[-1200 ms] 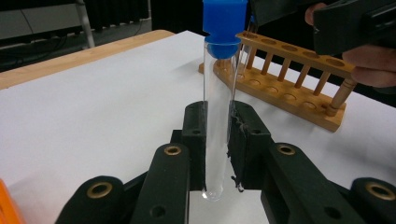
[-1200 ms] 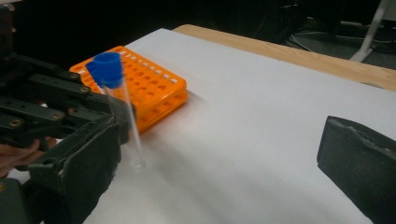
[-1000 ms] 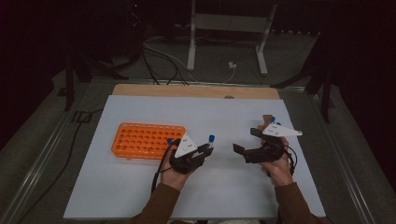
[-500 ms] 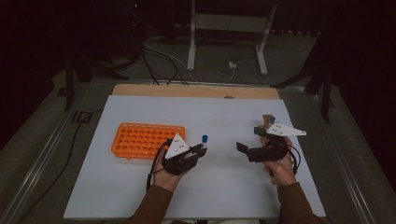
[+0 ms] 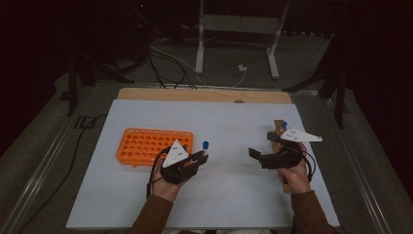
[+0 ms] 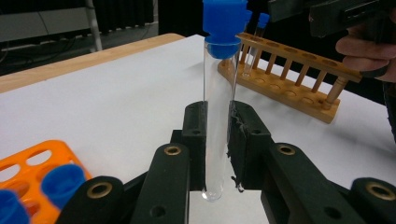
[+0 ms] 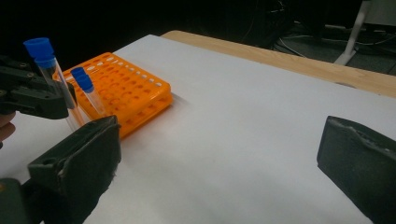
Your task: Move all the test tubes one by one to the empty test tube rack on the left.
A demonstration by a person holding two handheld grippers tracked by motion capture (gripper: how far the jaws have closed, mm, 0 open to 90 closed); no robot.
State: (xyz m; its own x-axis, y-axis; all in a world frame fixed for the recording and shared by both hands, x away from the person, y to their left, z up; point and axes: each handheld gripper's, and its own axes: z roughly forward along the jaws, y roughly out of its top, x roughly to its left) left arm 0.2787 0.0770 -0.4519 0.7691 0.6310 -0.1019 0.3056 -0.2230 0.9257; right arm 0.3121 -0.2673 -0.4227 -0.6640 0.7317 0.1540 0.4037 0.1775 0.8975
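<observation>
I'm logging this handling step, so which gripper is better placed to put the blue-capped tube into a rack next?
Probably left: the left gripper is shut on the tube, near the orange rack. The right gripper is open.

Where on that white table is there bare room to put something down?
Widest free patch: the white table between the orange rack and the wooden rack, plus the strip behind them. It is crowded around the left gripper with its tube.

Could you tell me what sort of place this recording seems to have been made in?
Probably a lab-style test bench in a dim workroom. A white table carries an orange tube rack and a wooden tube rack, and the left gripper holds a blue-capped test tube. Cables trail over the floor behind.
</observation>
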